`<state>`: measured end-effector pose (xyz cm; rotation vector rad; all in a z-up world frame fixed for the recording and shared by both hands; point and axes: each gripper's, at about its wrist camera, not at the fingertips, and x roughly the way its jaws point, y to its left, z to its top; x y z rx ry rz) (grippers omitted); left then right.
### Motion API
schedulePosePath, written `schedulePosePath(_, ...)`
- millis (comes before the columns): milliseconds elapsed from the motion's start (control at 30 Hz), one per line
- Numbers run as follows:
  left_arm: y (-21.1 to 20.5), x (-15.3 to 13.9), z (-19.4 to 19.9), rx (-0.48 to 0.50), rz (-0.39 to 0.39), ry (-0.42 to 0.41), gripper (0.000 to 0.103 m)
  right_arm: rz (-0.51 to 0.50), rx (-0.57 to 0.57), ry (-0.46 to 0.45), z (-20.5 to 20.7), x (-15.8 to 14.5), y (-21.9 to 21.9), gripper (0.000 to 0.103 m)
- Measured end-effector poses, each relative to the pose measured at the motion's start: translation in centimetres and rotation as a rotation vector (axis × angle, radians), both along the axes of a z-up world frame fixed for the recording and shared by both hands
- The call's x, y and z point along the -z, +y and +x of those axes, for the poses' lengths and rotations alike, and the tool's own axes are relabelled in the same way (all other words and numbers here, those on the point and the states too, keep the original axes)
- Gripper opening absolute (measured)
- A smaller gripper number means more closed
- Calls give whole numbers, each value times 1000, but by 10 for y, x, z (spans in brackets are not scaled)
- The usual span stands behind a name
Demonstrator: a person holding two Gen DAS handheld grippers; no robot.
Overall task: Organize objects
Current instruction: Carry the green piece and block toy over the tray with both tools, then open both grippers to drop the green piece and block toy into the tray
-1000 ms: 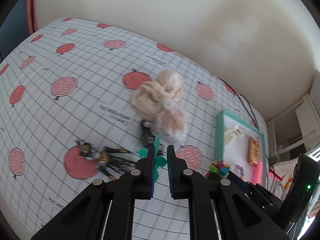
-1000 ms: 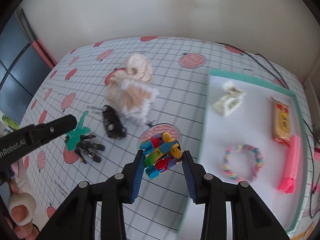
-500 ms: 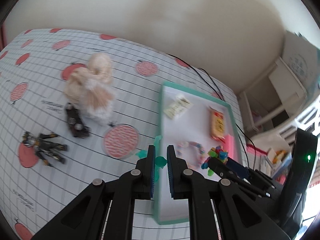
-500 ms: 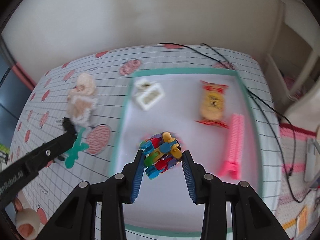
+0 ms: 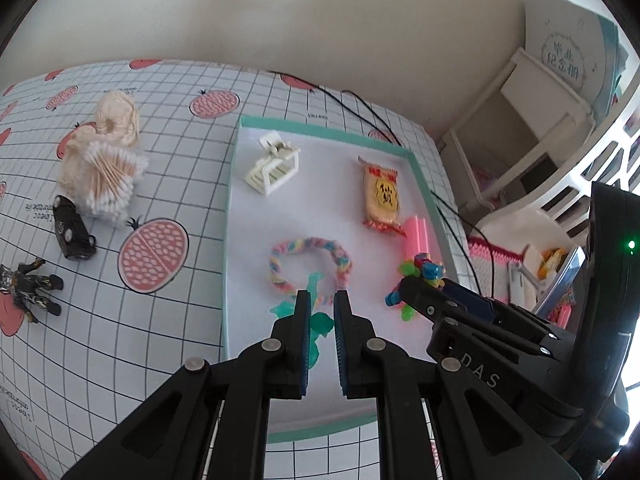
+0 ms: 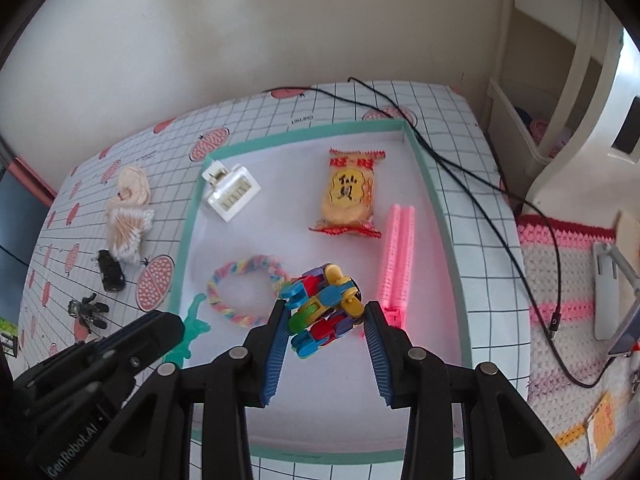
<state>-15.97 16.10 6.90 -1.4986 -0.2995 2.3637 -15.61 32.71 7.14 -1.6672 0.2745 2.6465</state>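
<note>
My left gripper [image 5: 320, 302] is shut on a translucent green toy figure [image 5: 322, 326] and holds it over the near left part of the white tray with a teal rim [image 5: 231, 200]. In the right wrist view that green figure [image 6: 193, 326] sticks out from the left gripper [image 6: 168, 330]. My right gripper [image 6: 325, 313] is shut on a multicoloured link toy [image 6: 324, 304] above the tray's [image 6: 182, 248] middle, close to a rainbow bracelet [image 6: 246, 292] and a pink comb-like clip [image 6: 396, 256]. In the left wrist view the link toy [image 5: 420, 270] shows at the right gripper's tip.
In the tray also lie a white hair clip [image 6: 230, 192] and a snack packet [image 6: 348, 200]. On the gridded mat to the left are a cotton-swab bundle [image 5: 108, 180], a cream yarn piece [image 5: 116, 116], a black toy car [image 5: 72, 230] and a dark action figure [image 5: 30, 286]. A black cable [image 6: 460, 168] runs past the tray's right rim.
Both grippers have swung right from the mat to above the tray, each still gripping its toy. The car, figure and swabs stayed on the mat.
</note>
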Motion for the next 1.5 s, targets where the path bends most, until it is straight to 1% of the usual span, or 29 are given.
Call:
schedulePosePath(300, 7, 24, -1, 12, -16, -57, 11, 11, -18, -47, -4, 19, -6, 41)
schedulePosePath(400, 9, 25, 0, 20, -26, -49, 11, 16, -21, -49, -4, 21, -8, 40)
schedulePosePath(500, 8, 27, 0, 24, -18, -62, 11, 9, -21, -51, -4, 21, -7, 40)
schedulePosePath(667, 12, 28, 2, 41, -35, -72, 11, 10, -7, -62, -4, 20, -4, 41)
schedulePosePath(767, 14, 29, 2, 78, -38, -83, 11, 7, -2, -66, -4, 19, -2, 41)
schedulePosePath(867, 14, 31, 1, 84, -41, -96, 11, 14, -1, -62, -3, 17, -3, 41)
schedulePosePath(1067, 12, 25, 0, 90, -41, -90, 13, 18, 5, -56, -4, 12, -1, 43)
schedulePosePath(1133, 10, 21, -1, 86, -36, -83, 15, 17, 4, -45, -3, 8, -2, 43)
schedulePosePath(1333, -5, 10, -3, 44, -22, -54, 15, 17, -2, -2, -1, -7, -3, 43)
schedulePosePath(1500, -15, 5, -9, -13, -39, -24, 15, 26, -6, 1, -3, -9, -6, 43)
